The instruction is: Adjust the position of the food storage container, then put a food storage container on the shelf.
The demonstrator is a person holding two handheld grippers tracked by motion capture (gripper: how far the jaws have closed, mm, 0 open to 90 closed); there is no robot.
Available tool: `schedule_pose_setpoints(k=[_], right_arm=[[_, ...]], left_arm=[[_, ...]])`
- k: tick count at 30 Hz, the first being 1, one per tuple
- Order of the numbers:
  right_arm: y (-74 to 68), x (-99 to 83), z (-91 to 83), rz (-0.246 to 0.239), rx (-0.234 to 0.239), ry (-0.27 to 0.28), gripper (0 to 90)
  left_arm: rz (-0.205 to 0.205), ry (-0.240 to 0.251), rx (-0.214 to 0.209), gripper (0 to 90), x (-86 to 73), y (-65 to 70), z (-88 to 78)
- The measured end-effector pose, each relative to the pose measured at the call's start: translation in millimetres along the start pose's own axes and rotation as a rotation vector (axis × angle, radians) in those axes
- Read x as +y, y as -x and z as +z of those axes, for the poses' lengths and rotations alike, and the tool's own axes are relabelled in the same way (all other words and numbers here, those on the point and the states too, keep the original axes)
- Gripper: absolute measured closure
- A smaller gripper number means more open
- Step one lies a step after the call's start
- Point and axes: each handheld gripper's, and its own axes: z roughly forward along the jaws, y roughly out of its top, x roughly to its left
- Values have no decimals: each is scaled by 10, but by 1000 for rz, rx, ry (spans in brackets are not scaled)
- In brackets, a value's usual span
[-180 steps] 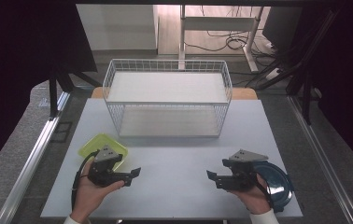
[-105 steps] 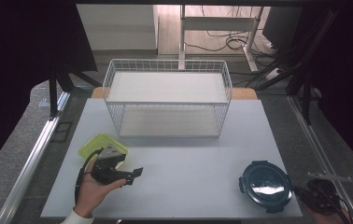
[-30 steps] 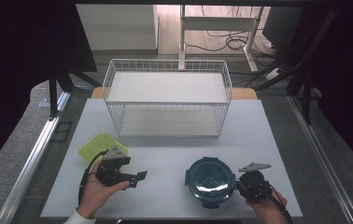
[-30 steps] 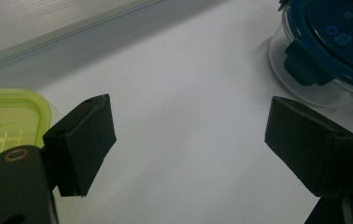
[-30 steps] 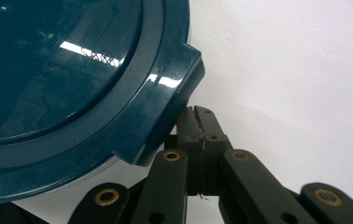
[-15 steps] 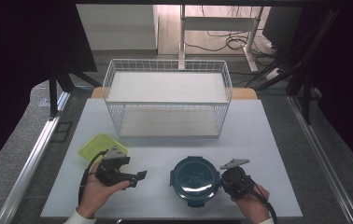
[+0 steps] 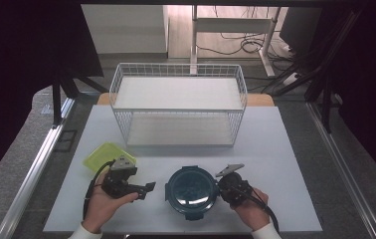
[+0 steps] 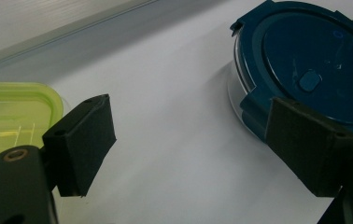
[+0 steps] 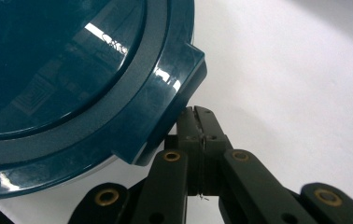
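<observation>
— Since a second ago the right gripper (image 7: 224,187), jaws pressed together, has pushed the blue round container (image 7: 192,191) leftward to the table's (image 7: 275,149) near middle.
— Light, stiff, slick; grip a lid tab. Left gripper (image 7: 143,189) waits apart.

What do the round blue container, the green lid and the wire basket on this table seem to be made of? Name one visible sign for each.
Round blue container: likely hard plastic, glossy; its lid mirrors the room.
Green lid: probably translucent plastic, smooth with rounded corners.
Wire basket: seemingly white-coated metal; thin rods form an open grid.
</observation>
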Motion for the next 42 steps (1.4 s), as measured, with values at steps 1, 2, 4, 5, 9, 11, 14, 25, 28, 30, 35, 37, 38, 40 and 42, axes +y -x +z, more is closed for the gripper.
schedule_pose_setpoints(k=[1,2,4,5,9,11,14,25,28,30,35,37,38,40,42], right_arm=[[-15,14,9,0,3,1,887],[-38,31,17,-12,6,2,886],[-44,34,17,-19,10,3,887],[-40,34,15,-21,19,3,887],[46,7,9,-3,94,15,886],[107,-25,-42,3,96,31,885],[259,-99,-192,48,85,99,885],[500,-330,-395,163,125,221,884],[541,-348,-403,176,136,237,884],[550,-352,-396,182,137,242,883],[527,-364,-354,176,150,253,851],[510,-353,-349,179,153,260,613],[507,-346,-344,183,159,270,507],[500,-333,-337,197,189,274,387],[489,-332,-333,194,213,286,305]], left_arm=[[-2,0,-2,155,-1,-1,2],[-5,-1,-5,155,-4,-2,6],[-6,-2,-9,155,-4,-1,15],[-6,-2,-13,155,-4,-2,19],[-12,5,-7,155,-16,-4,10],[-10,5,19,155,-35,-3,0],[-24,18,30,155,-77,-17,-44],[-42,30,13,155,-112,-2,-64],[-46,28,16,156,-119,-19,-55],[-51,27,19,156,-122,-35,-48],[-58,28,20,155,-115,-40,-39],[-62,28,22,150,-116,-33,-34],[-67,29,22,144,-116,-28,-34],[-71,32,20,133,-117,-21,-38],[-83,37,1,125,-116,-22,-43]])
